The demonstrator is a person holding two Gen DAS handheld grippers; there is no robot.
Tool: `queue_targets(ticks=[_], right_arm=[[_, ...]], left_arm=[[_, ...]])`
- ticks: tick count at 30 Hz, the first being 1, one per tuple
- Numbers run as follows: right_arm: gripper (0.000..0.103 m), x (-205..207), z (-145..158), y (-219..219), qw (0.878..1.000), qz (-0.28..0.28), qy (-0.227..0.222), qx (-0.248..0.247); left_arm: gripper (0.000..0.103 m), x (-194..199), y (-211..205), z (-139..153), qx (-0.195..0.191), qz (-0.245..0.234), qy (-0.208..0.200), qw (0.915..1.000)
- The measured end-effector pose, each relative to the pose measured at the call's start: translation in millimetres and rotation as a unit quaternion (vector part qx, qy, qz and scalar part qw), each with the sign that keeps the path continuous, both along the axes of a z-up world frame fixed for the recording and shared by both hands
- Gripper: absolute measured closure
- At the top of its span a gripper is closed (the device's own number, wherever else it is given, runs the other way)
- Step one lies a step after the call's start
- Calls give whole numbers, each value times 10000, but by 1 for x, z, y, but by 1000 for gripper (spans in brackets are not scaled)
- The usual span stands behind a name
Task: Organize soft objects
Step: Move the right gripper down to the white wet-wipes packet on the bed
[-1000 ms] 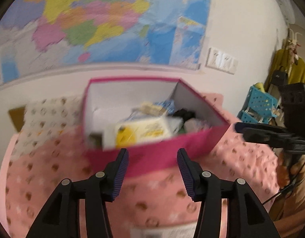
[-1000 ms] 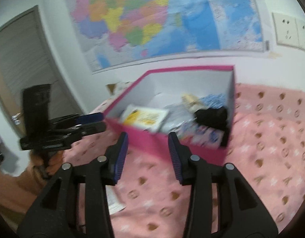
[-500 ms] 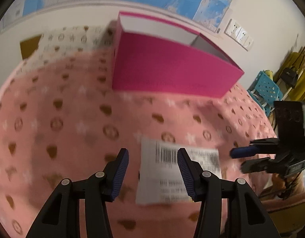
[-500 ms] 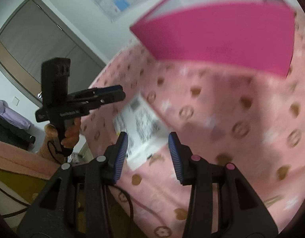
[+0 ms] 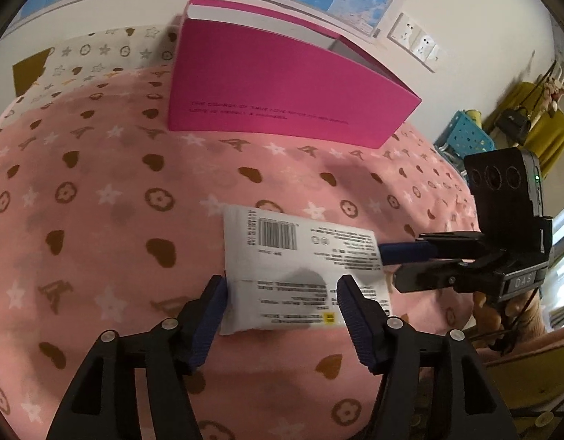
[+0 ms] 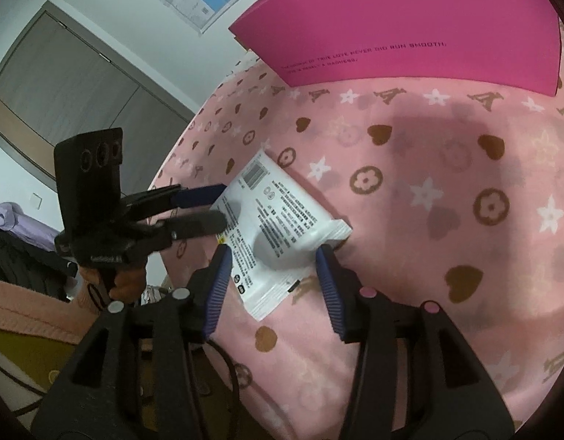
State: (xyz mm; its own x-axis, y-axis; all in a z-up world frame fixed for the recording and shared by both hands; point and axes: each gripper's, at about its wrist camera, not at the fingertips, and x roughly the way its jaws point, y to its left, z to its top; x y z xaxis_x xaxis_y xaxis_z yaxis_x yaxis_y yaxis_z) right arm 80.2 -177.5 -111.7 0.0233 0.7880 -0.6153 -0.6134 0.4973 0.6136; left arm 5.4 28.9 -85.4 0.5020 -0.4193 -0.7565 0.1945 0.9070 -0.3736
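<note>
My left gripper has just been opening its jaws; they stand apart astride the near end of the white packet, pads beside its edges, not pressing. My right gripper has also just been widening, straddling the packet's other end without clamping. The packet lies flat on the pink blanket, well short of the magenta box. Only the left view shows the blue basket; only the right shows the grey door.
</note>
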Motion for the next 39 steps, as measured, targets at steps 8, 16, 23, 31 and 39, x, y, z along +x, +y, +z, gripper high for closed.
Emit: queue_targets(ticks=[8, 16, 23, 31, 39], right_arm=[[52, 7, 5, -13, 9991, -330, 26, 249], [52, 16, 15, -32, 9966, -752, -139, 289], [52, 12, 4, -57, 9947, -1020, -41, -107], [45, 7, 3, -40, 9970, -758, -61, 156], [45, 4, 8, -43, 9961, -667, -16, 582]], left_arm=[[41, 6, -12, 1, -323, -149, 7, 9994], [53, 13, -32, 6, -335, -419, -94, 9985], [53, 16, -25, -1, -58, -253, 100, 9996], [48, 15, -21, -3, -507, -341, 130, 9980], [50, 14, -25, 4, -737, -350, 8, 9967]])
